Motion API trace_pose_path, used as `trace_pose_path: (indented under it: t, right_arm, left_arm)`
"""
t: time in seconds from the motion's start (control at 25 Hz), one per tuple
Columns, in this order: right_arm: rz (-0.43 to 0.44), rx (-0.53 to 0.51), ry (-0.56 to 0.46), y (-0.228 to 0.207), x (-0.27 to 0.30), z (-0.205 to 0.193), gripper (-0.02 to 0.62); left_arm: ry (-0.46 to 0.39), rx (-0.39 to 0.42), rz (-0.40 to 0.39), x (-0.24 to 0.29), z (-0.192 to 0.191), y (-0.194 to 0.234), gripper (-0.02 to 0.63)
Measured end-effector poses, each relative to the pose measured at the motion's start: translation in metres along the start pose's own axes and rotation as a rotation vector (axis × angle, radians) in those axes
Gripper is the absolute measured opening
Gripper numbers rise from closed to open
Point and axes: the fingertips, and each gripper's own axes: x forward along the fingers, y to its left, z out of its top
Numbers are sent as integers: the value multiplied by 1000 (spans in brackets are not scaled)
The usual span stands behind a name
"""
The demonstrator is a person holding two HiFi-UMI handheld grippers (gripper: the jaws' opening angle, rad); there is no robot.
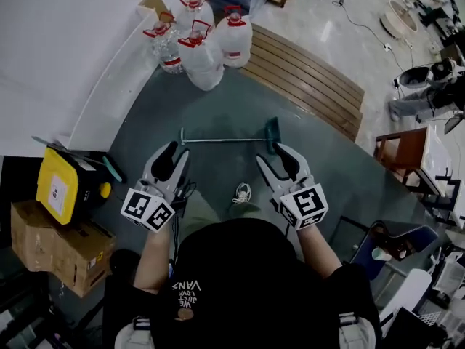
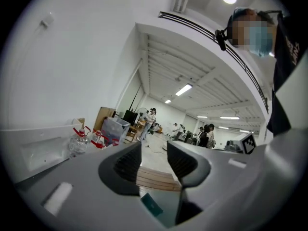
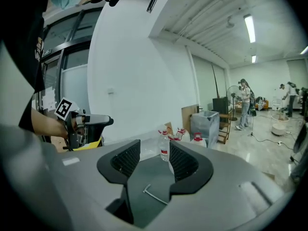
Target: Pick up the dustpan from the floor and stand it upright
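Black cap (image 1: 240, 267) of the person fills the bottom middle of the head view, with both forearms reaching up the frame from it. Two grippers are out in front, each bearing one marker cube.

At the far left sit one yellow case (image 1: 62, 184) and, below it, one cardboard box (image 1: 54, 249), partly cut off by the edge. The left gripper (image 1: 174, 151) is left of centre. In its own view its jaws stand apart with nothing between the pads. Through the gap show wooden slats (image 2: 156, 179) and a teal corner of the pan.

Four water bottles (image 1: 200, 60) with red caps cluster at the upper middle, beside a white wall.

One dustpan (image 1: 225, 139) lies flat on the dark green floor (image 1: 232, 100), just above the two grippers in the frame. Its thin handle runs left to right and its teal pan is at the right end, partly hidden behind the right gripper (image 1: 275, 155). That gripper is also released and empty. Only a far bottle and the handle's end show in its gap.

A small pale thing (image 1: 243, 192) on the floor between the grippers is too small to tell.

Slatted boards run down the upper right, and one brown chair (image 1: 403, 151) stands at the right edge amid clutter that is hard to make out.
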Motion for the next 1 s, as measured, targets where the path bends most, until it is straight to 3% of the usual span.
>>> trace_pose_path:
  t: [0.2,0.36,0.6,0.8,1.0]
  right_arm:
    - [-44,19,52,-9,41,-15,172]
    - [-117,35,88,-8,80,-20,172]
    - [-180,16,188,-11,143,-53,172]
    - [-169,48,310,-27,187,-132,172]
    - [-130,57,465,-43,218,-239,172]
  left_arm:
    - [52,-77,-26,22,-18,46,175]
    - [130,-131,-89,36,-26,88,174]
    - [250,-164,-156,66,-52,153,174]
    - [309,-189,-136,91,-105,199,174]
    - [361,-256,-96,103,-196,236,175]
